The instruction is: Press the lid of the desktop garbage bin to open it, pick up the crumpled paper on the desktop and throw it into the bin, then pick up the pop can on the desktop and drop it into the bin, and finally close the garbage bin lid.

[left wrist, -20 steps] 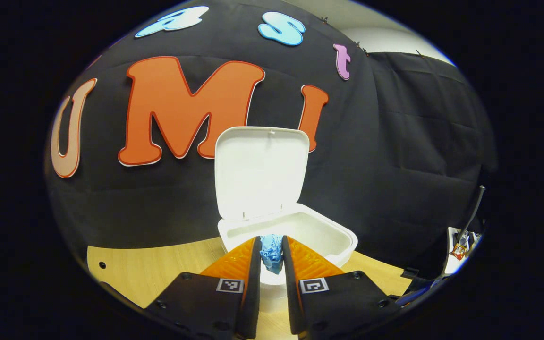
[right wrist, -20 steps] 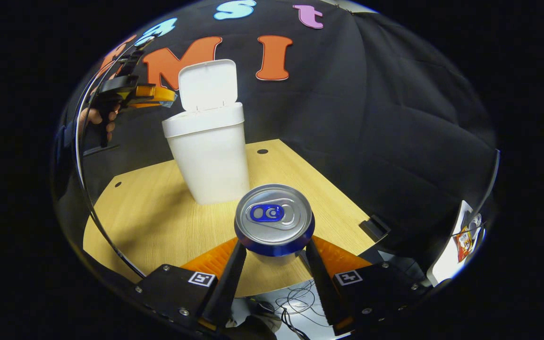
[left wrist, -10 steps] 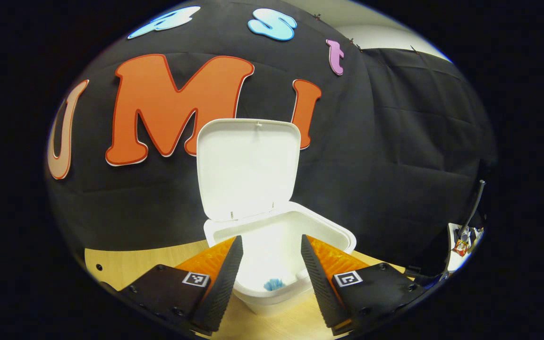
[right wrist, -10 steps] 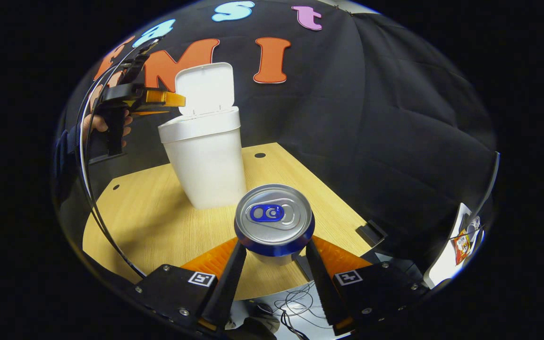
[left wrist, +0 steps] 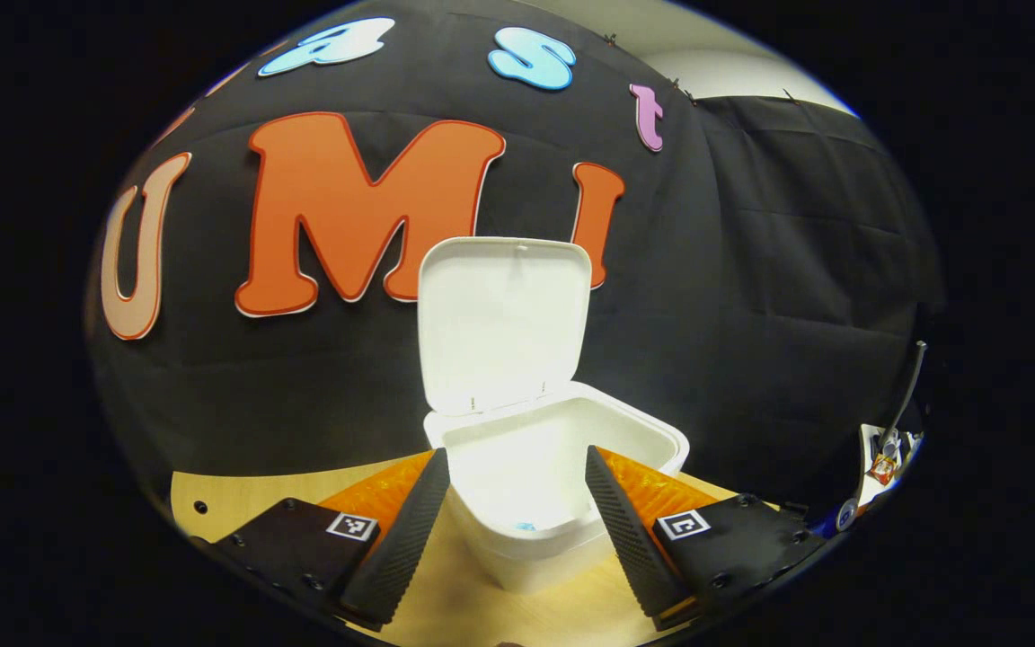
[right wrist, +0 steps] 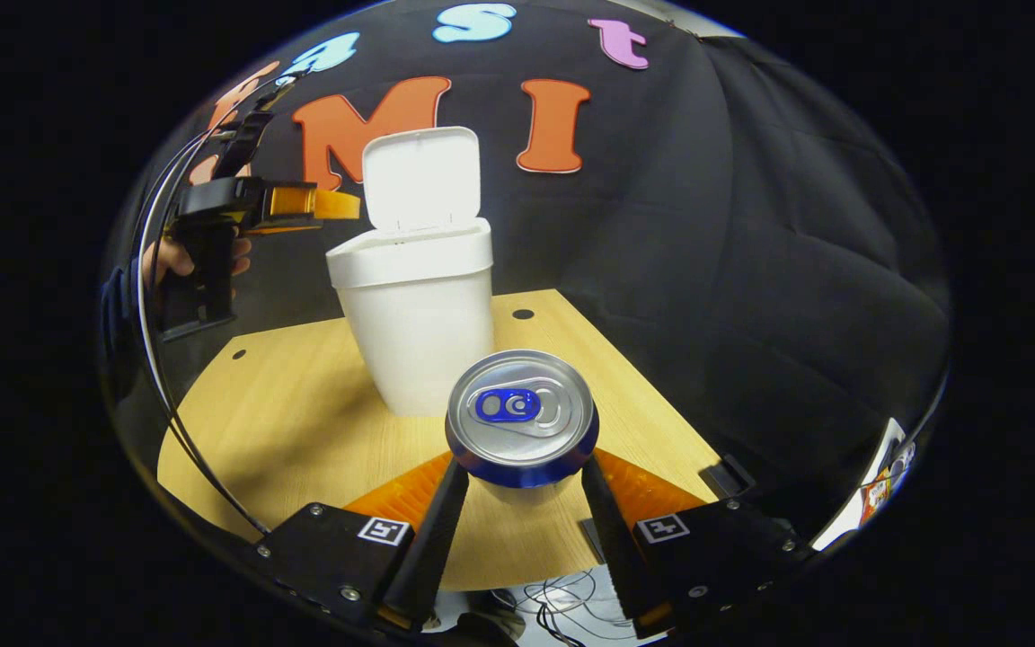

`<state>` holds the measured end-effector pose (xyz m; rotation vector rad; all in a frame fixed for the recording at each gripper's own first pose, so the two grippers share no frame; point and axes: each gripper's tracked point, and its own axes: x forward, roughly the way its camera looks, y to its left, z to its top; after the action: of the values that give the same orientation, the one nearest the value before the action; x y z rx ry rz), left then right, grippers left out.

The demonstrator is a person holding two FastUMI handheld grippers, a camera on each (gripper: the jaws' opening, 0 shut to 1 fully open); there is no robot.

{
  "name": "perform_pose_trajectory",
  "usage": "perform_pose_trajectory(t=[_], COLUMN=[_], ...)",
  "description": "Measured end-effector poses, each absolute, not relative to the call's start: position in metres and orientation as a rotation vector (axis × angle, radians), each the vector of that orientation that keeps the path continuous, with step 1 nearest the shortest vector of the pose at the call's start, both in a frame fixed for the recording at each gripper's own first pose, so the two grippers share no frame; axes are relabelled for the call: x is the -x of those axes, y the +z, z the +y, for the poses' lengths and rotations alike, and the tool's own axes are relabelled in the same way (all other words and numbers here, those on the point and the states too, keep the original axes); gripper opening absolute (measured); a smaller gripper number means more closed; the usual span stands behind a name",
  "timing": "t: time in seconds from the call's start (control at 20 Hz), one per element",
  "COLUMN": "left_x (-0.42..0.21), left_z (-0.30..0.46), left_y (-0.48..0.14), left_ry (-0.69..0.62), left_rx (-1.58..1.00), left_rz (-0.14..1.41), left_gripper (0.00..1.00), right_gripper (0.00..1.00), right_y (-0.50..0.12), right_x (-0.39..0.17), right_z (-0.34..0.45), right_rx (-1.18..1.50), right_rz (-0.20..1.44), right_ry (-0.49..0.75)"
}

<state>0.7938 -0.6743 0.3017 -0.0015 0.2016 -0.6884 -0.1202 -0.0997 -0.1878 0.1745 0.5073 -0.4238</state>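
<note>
The white garbage bin (left wrist: 652,442) (right wrist: 419,332) stands on the wooden desktop (right wrist: 302,422) with its lid (left wrist: 504,323) (right wrist: 419,178) raised upright. A bit of the blue crumpled paper (left wrist: 525,527) lies at the bottom inside the bin. My left gripper (left wrist: 513,503) hangs open just above the bin's near rim, nothing between its fingers; in the right gripper view that left gripper (right wrist: 338,205), held by a hand (right wrist: 167,261), sits at the bin's upper left. My right gripper (right wrist: 517,490) is shut on the pop can (right wrist: 522,418), silver top toward the camera, held above the desktop in front of the bin.
The booth's black cloth wall closes the back and right sides. The desktop has small round holes (right wrist: 523,314) near its edges. Loose cables (right wrist: 562,593) lie below the desktop's front edge. A black bracket (right wrist: 729,472) sits at the desk's right corner.
My left gripper opened and let the blue paper fall into the bin, then drew back a little. My right gripper has kept the can and shifted slightly.
</note>
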Motion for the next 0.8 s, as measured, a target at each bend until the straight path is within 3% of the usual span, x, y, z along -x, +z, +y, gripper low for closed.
perform_pose_trajectory(t=[0.1,0.15,0.2,0.25,0.45,0.55,0.6,0.8], left_x=[-0.79,-0.789,-0.788,-0.786,-0.772,-0.765,-0.761,-0.75], left_z=[-0.656,-0.647,-0.638,-0.629,-0.595,-0.577,-0.567,-0.531], left_y=[0.299,0.296,0.294,0.29,0.276,0.267,0.264,0.247], left_ry=[-0.662,-0.649,-0.636,-0.619,-0.567,-0.533,-0.519,-0.443], left_rx=[-0.011,-0.016,-0.02,-0.024,-0.013,-0.033,-0.042,-0.059], left_rz=[0.201,0.199,0.195,0.195,0.215,0.223,0.227,0.255], left_gripper=[0.97,0.96,0.97,0.97,0.97,0.97,0.97,0.97], right_gripper=[0.72,0.77,0.72,0.77,0.77,0.72,0.77,0.77], right_y=[-0.177,-0.17,-0.164,-0.156,-0.126,-0.112,-0.105,-0.076], right_x=[0.107,0.1,0.093,0.085,0.059,0.044,0.036,0.003], right_z=[-0.097,-0.097,-0.097,-0.096,-0.097,-0.095,-0.095,-0.087], right_rx=[-0.16,-0.153,-0.145,-0.136,-0.098,-0.068,-0.053,-0.042], right_rz=[0.49,0.477,0.466,0.453,0.408,0.384,0.377,0.333], right_ry=[-0.392,-0.374,-0.36,-0.346,-0.294,-0.262,-0.245,-0.179])
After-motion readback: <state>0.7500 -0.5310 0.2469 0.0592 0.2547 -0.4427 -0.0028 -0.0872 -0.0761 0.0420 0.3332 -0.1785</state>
